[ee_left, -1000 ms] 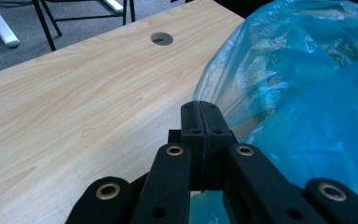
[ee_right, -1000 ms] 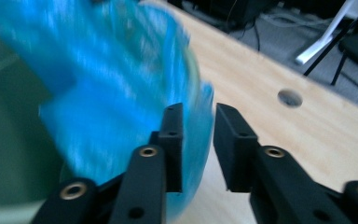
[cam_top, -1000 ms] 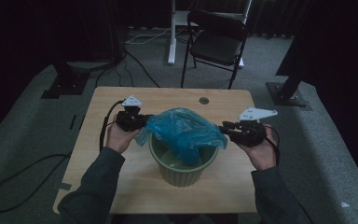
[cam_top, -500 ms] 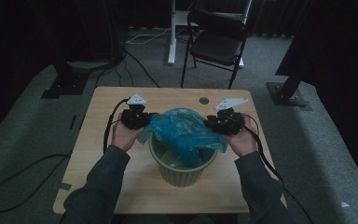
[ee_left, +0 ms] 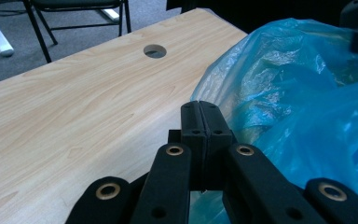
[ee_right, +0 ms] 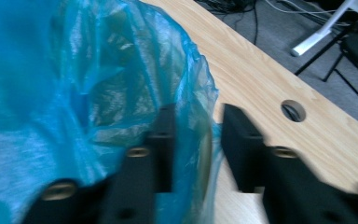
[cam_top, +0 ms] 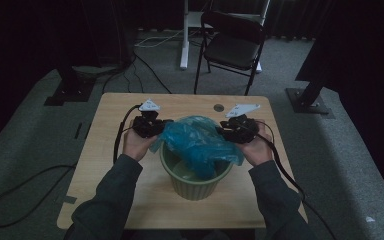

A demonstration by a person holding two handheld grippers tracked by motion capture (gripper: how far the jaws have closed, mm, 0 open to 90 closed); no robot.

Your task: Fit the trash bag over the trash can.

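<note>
A thin blue plastic bag lies crumpled over the mouth of a green round bin in the middle of the wooden table. My left gripper is at the bag's left edge. In the left gripper view its jaws are pressed together, and bag film bunches beside and under them. My right gripper is at the bag's right edge. In the right gripper view it stands open, with the bag's rim running between the jaws and one jaw behind the film.
A round cable hole sits in the table's far edge. Behind the table stand a black folding chair and a white stand leg. Cables trail from both grippers over the table's sides.
Both grippers have moved inward toward the bin, the right one farther. The bag, earlier spread wide between them, now hangs looser and more bunched.
</note>
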